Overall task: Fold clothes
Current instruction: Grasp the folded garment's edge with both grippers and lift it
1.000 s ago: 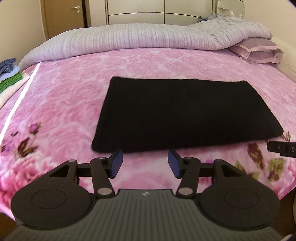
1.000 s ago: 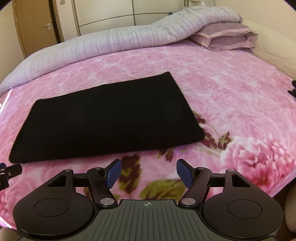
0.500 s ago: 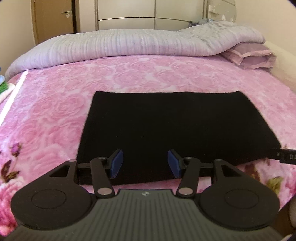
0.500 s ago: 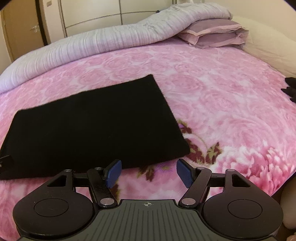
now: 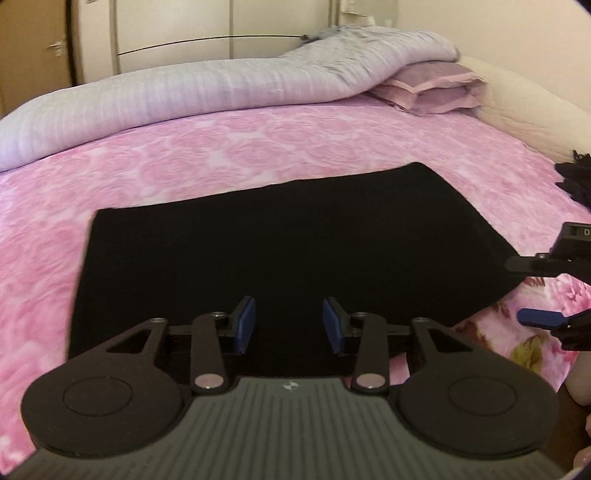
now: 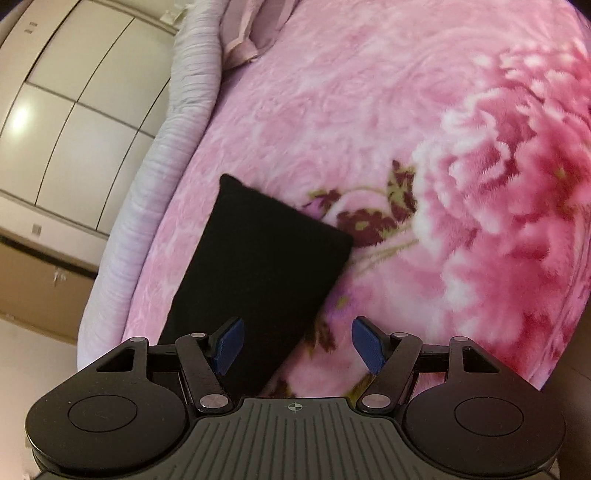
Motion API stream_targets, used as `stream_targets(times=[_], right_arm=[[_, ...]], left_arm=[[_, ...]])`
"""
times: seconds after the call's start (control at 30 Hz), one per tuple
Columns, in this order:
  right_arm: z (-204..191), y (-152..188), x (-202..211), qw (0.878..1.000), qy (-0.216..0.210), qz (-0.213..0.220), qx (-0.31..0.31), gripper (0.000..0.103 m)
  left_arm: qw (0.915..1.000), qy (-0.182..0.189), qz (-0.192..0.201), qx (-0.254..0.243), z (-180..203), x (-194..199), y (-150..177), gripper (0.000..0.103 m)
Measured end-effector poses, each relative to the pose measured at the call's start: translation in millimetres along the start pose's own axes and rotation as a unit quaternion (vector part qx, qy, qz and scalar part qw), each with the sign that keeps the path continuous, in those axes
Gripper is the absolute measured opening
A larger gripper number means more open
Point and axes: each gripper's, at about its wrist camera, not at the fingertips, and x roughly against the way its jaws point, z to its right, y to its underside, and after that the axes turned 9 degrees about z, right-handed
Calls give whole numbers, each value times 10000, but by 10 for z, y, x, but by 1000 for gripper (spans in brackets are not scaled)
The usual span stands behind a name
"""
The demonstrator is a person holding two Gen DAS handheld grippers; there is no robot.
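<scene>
Left gripper (image 5: pixel 289 325): blue-padded fingers are held spread apart, nothing between them; it is poised over the near long edge of the folded black garment (image 5: pixel 288 254).
Right gripper (image 6: pixel 294 345): fingers are likewise spread wide, with nothing gripped; the view is rolled steeply to one side. Its left pad (image 6: pixel 229 345) is seen over the black cloth, its right pad (image 6: pixel 369 349) over the pink blanket. In the left wrist view the right gripper (image 5: pixel 546 291) is seen at the far right, at the garment's right end.
Folded black garment (image 6: pixel 258 280): laid flat as a long rectangle on the bed, near the front edge; whether either gripper touches it cannot be told.
Pink floral blanket (image 5: pixel 258 147): spread across the bed under the garment, with dark red flowers and green leaves printed near the front edge (image 6: pixel 369 218).
Lilac quilt (image 5: pixel 184 92): rolled along the far side of the bed.
Pillows (image 5: pixel 436 88): mauve, stacked at the far right, partly under the quilt.
Dark clothing (image 5: pixel 576 181): a small black heap is seen at the right edge of the bed.
Wardrobe (image 5: pixel 177 33): pale doors stand behind the bed.
</scene>
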Motion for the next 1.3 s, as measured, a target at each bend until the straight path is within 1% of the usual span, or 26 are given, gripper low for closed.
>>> stream_targets(times=[0.17,0.23,0.3,0.37,0.43,0.47,0.53,0.57,0.6,0.63,0.67,0.73,0.77,0.8,0.83,0.87,0.9,0.93,0.97,1.0,1.03,1.07,1.1,1.17,1.23,1.3], right_arm=[[11,-38,-53,9999,-18,95,107,69],[13,-36,-66,9998,-46,133,113,69],[17,-35,-81,9998,-77,171,120,69],[26,-31,-111,9996,-119,216,142,69],[29,-14,-146,9992,-162,303,191,69],[25,-5,-170,9989,-199,364,229,69],[16,-3,-203,9984,-212,452,262,67],[13,-4,-220,9982,-203,494,256,60],[13,-7,-238,9982,-185,527,235,51],[31,-15,-257,9984,-140,526,151,47],[57,-28,-268,9986,-141,512,47,44],[98,-56,-276,9987,-189,466,-74,42],[104,-68,-281,9988,-179,448,-108,39],[107,-79,-288,9989,-164,430,-133,33],[94,-85,-304,9990,-134,405,-109,26],[45,-83,-308,9992,-100,391,36,14],[-80,-64,-291,9979,-42,466,454,10],[-206,-44,-274,9947,15,541,871,10],[-346,-10,-251,9888,54,645,1342,9],[-548,87,-198,9749,10,876,2047,9],[-778,238,-125,9511,-81,1150,2864,9],[-1025,452,-44,9158,-235,1422,3748,8],[-1214,672,15,8820,-429,1575,4420,8],[-1518,1151,89,8135,-854,1635,5516,8],[-1656,1594,117,7535,-1185,1555,6277,8],[-1689,1955,72,7177,-1410,1184,6716,8]], left_arm=[[9992,-37,-221,-336,104,-293,51,38],[9994,9,-257,-241,83,-272,17,36],[9998,123,-131,109,-11,-178,-1,32],[9996,138,-177,192,-69,-201,36,33],[9998,118,-139,64,-49,-271,79,34],[9998,79,-142,-63,-16,-286,70,35],[9997,41,-195,-161,12,-304,29,34],[9999,62,-160,-3,-49,-251,13,31],[9998,83,-125,155,-111,-199,-3,29],[9994,103,-90,312,-173,-146,-18,25],[9988,105,-54,468,-239,-89,-32,22],[9973,-168,18,719,-456,68,-20,22],[9960,-279,40,845,-570,139,-7,22],[9935,-335,4,1089,-715,206,22,21],[9904,-310,-31,1348,-843,247,53,18],[9866,-281,-65,1604,-971,289,85,17],[9826,-228,-86,1839,-1089,324,130,17],[9786,-200,-100,2047,-1188,355,174,17],[9742,-169,-109,2250,-1285,388,216,17],[9702,-117,-76,2418,-1361,433,254,17],[9659,-64,-38,2587,-1434,478,291,16],[9610,6,44,2767,-1491,526,329,16],[9557,96,128,2939,-1541,569,364,16],[9468,220,223,3203,-1641,617,408,16],[9393,253,281,3409,-1731,661,461,16],[9349,222,300,3531,-1772,715,531,16]])
